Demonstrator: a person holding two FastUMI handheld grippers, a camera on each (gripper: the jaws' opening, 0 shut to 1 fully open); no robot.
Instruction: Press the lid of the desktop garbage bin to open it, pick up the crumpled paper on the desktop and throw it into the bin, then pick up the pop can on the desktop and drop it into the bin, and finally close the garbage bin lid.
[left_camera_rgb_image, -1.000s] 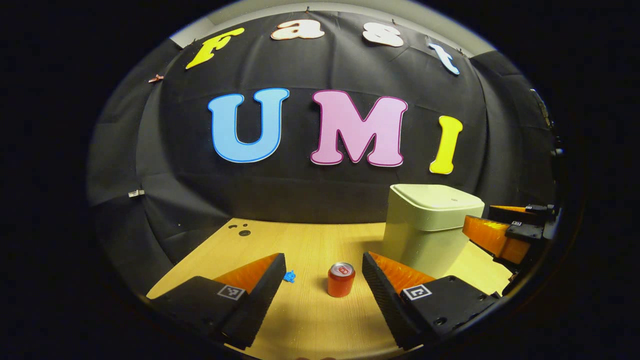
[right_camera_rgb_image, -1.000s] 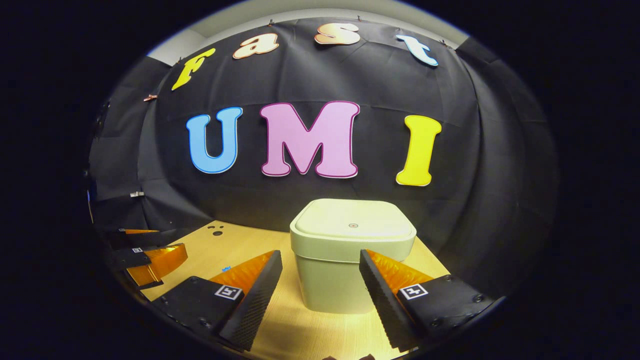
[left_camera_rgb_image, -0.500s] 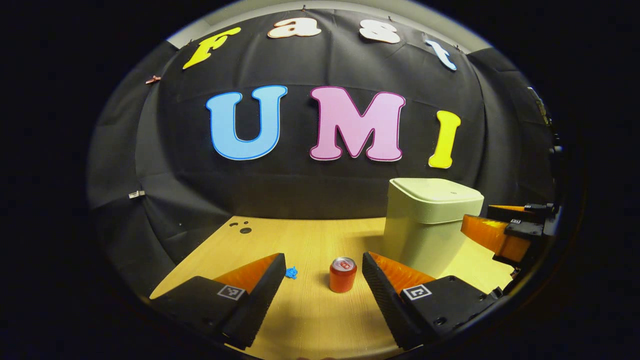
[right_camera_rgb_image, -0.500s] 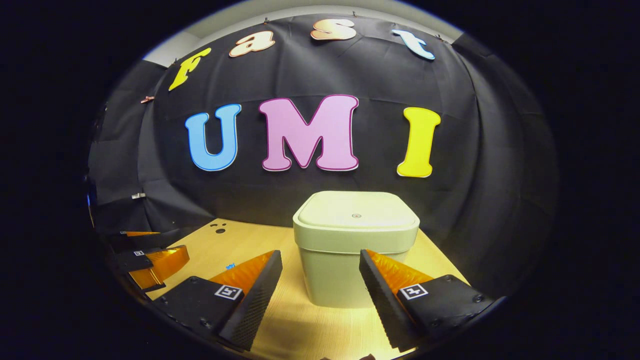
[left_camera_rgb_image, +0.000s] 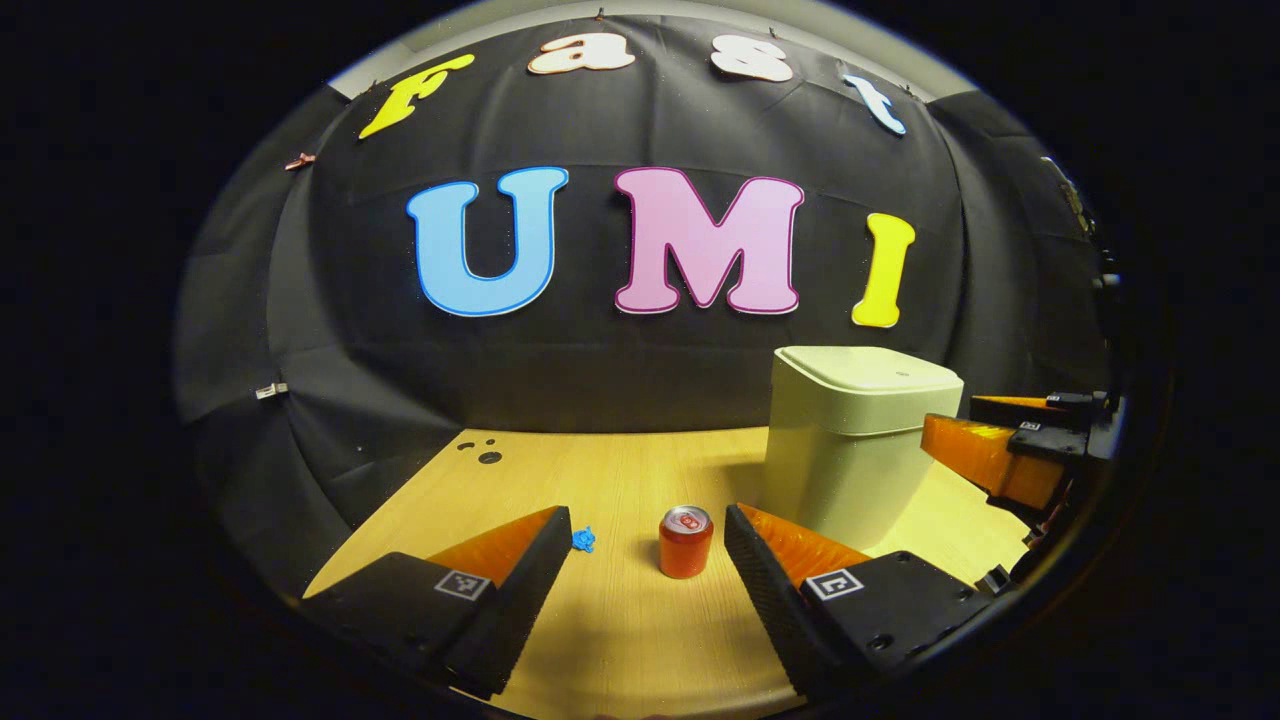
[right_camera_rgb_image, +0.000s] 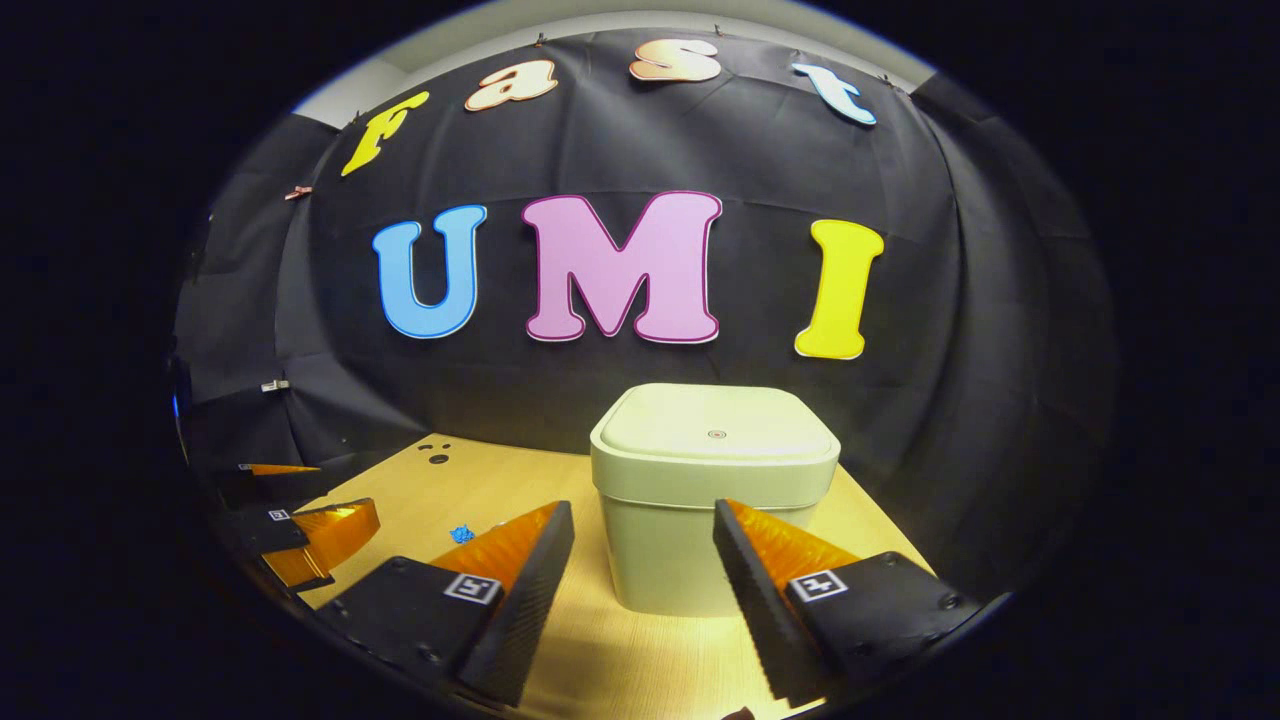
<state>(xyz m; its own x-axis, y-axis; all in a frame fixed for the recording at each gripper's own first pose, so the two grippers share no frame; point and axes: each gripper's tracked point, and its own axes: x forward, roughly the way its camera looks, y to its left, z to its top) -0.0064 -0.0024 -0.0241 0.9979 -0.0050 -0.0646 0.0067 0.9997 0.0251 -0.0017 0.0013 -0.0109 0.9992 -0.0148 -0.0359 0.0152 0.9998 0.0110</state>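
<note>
bin (right_camera_rgb_image: 714, 500) lid (right_camera_rgb_image: 715, 432) not yet pressed; both claws, left (left_camera_rgb_image: 647, 560) and right (right_camera_rgb_image: 643, 560), gape wide and empty; next, i judge, right presses it.

The wooden tabletop (left_camera_rgb_image: 620, 480) is light in colour and bears dark round holes (left_camera_rgb_image: 488, 457) near its far left corner. Black cloth (left_camera_rgb_image: 640, 370) forms the wall behind it.

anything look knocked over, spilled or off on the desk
Nothing stands out. The pop can stands upright on the table, the bin sits square with its lid shut, and a small blue scrap lies near the can.
</note>
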